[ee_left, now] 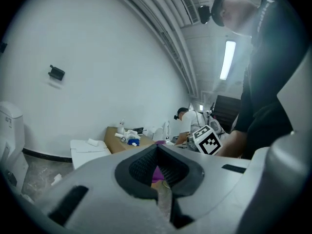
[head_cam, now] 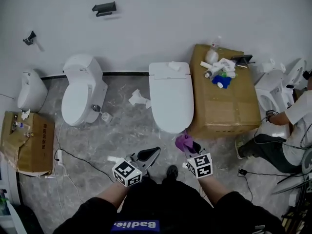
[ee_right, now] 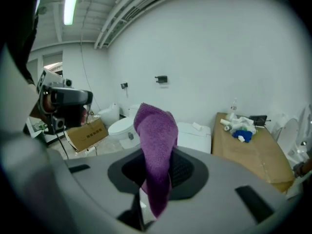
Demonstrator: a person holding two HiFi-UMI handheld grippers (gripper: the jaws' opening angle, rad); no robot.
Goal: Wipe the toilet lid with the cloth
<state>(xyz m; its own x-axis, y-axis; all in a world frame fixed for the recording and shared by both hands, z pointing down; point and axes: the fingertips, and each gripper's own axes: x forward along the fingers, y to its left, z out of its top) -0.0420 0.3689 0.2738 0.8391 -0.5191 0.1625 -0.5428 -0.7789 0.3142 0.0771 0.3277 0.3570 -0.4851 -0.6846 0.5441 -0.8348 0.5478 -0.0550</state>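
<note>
The white toilet with its lid (head_cam: 170, 94) down stands in the middle of the head view, against the wall. My right gripper (head_cam: 187, 144) hovers in front of its near end, shut on a purple cloth (head_cam: 184, 141). In the right gripper view the cloth (ee_right: 156, 140) sticks up out of the jaws and droops below them, with the lid (ee_right: 195, 135) behind it. My left gripper (head_cam: 151, 154) is to the left of the right one, over the floor, shut with nothing in it. In the left gripper view its fingertips (ee_left: 157, 152) meet, and the toilet lid (ee_left: 90, 150) lies far off to the left.
A large cardboard box (head_cam: 224, 101) with bottles and rags on it stands right of the toilet. A second toilet (head_cam: 83, 94) and another box (head_cam: 27, 140) are at the left. A person (head_cam: 292, 130) crouches at the right. Crumpled paper (head_cam: 139, 99) and cables lie on the floor.
</note>
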